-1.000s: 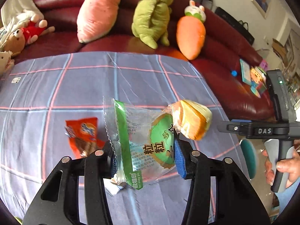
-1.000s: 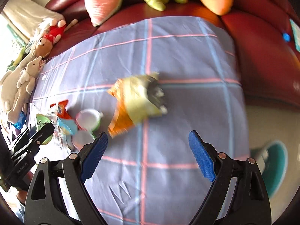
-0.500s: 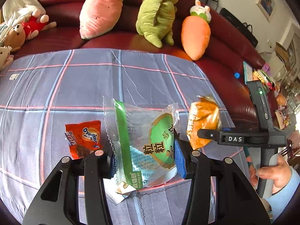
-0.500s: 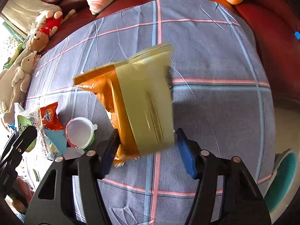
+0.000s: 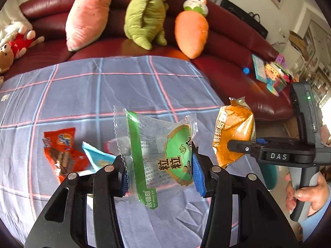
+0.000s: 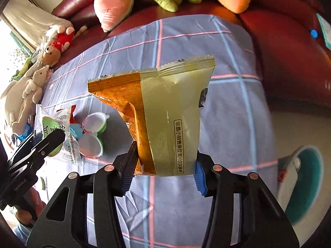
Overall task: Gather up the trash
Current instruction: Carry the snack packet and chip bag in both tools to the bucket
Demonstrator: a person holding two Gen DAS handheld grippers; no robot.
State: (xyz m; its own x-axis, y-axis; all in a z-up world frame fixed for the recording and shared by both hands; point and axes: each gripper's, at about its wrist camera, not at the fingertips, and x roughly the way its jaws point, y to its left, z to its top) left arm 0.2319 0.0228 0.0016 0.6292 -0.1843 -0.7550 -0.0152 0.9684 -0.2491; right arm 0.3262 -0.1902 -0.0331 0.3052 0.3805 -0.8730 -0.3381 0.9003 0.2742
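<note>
My left gripper [image 5: 159,165] is shut on a clear wrapper with green print [image 5: 157,153], held above the checked cloth [image 5: 93,95]. In the right wrist view that gripper [image 6: 51,138] and its wrapper [image 6: 51,124] show at the far left. My right gripper [image 6: 164,165] has its jaws closing on an orange and pale yellow snack bag [image 6: 165,111]. Both pads press on the bag's lower end, and it stands upright above the cloth. The same bag [image 5: 233,132] hangs at the right of the left wrist view, with a person's hand [image 5: 306,196] on the gripper handle.
A red wrapper [image 5: 62,150] and a light blue wrapper [image 5: 97,159] lie on the cloth, next to two white cups [image 6: 95,122]. A teal bin [image 6: 304,177] stands on the floor past the table's right edge. Plush toys [image 5: 144,14] sit on the red sofa behind.
The right gripper's jaws came together on the orange bag and raised it off the cloth. In the left wrist view the bag moved right. The left gripper kept hold of its wrapper.
</note>
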